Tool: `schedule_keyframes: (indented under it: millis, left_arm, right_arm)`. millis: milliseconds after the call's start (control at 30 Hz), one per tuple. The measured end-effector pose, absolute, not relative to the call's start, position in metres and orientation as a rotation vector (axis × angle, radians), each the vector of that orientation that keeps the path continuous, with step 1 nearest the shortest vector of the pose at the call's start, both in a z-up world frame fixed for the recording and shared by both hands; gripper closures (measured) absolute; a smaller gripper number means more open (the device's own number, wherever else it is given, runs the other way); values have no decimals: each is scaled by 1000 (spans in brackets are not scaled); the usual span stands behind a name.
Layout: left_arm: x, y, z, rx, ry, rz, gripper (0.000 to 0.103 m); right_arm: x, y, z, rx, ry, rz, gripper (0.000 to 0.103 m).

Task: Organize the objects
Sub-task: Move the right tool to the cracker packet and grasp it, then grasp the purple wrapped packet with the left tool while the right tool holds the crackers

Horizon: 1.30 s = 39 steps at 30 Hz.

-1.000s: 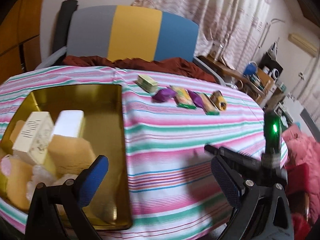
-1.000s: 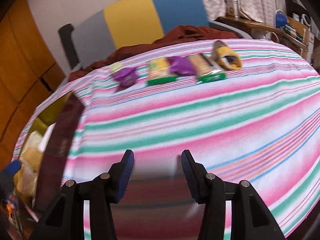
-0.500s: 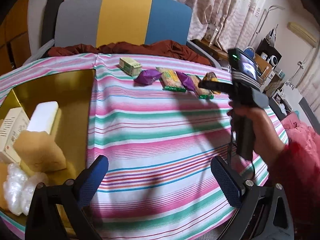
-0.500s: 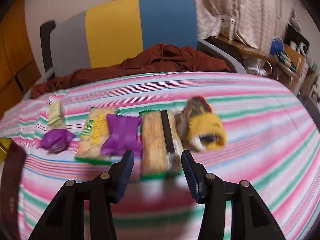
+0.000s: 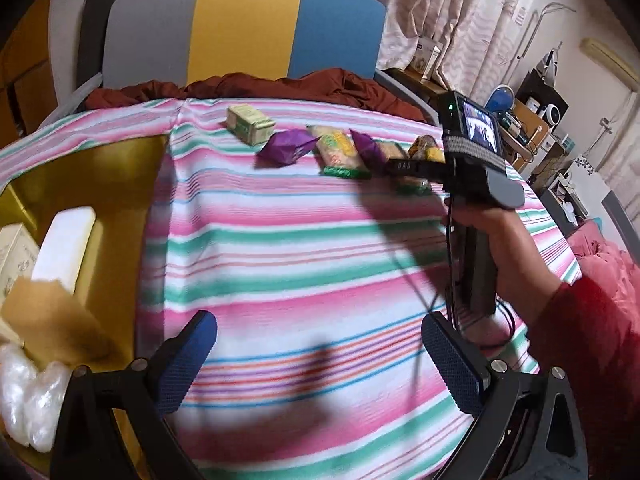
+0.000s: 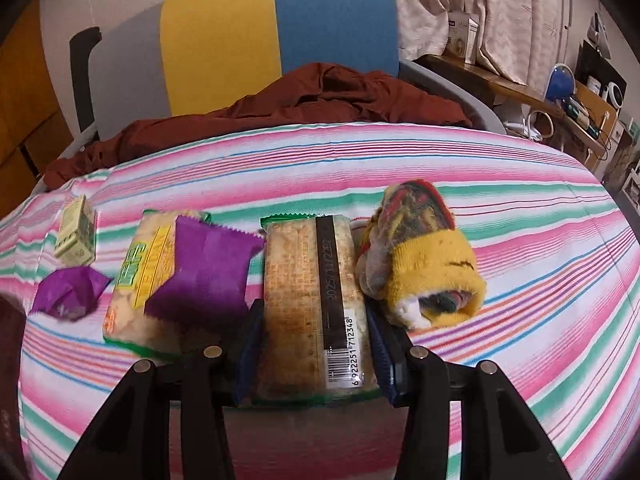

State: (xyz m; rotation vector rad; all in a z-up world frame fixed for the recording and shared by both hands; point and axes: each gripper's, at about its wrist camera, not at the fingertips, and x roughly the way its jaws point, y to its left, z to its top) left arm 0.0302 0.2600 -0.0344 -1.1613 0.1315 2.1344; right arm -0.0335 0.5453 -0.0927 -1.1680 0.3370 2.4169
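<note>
We see a striped cloth-covered surface, possibly a table, bearing a gold tray, green box, purple wrappers, cracker packets and a rolled sock.

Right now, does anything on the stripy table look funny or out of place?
Yes. A rolled-up yellow sock lies at the right end of a row of snack packets, beside the cracker packet between the right gripper fingers. It is clothing, not food.

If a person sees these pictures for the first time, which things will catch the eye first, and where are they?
The right gripper straddles a barcoded cracker packet in the middle of the striped tablecloth, with a yellow rolled sock just right of it. At the left, the gold tray holds boxes, near the open left gripper.
</note>
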Motion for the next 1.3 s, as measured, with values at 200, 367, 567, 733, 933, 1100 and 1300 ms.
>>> schedule_keyframes:
  millis: [200, 367, 567, 733, 933, 1100, 1300]
  left_arm:
    - [13, 287, -30, -1140, 131, 2174, 0]
    - [-8, 320, -35, -1139, 157, 2218, 0]
    - [-41, 365, -42, -1085, 206, 2275, 0]
    - [-80, 368, -49, -1060, 143, 2406, 0]
    - [-117, 367, -65, -1103, 65, 2468, 0]
    - [-130, 373, -74, -1115, 65, 2477, 10]
    - [-138, 380, -84, -1167, 72, 2465, 39]
  right_arm:
    - [-6, 539, -92, -1155, 363, 2416, 55]
    - [29, 536, -91, -1102, 421, 2376, 55]
    - [58, 527, -91, -1047, 436, 2346, 55]
    - [64, 527, -92, -1012, 458, 2347, 55]
    - [62, 523, -92, -1007, 427, 2341, 55]
    - [63, 525, -92, -999, 436, 2347, 55]
    - [62, 524, -93, -998, 428, 2345, 55]
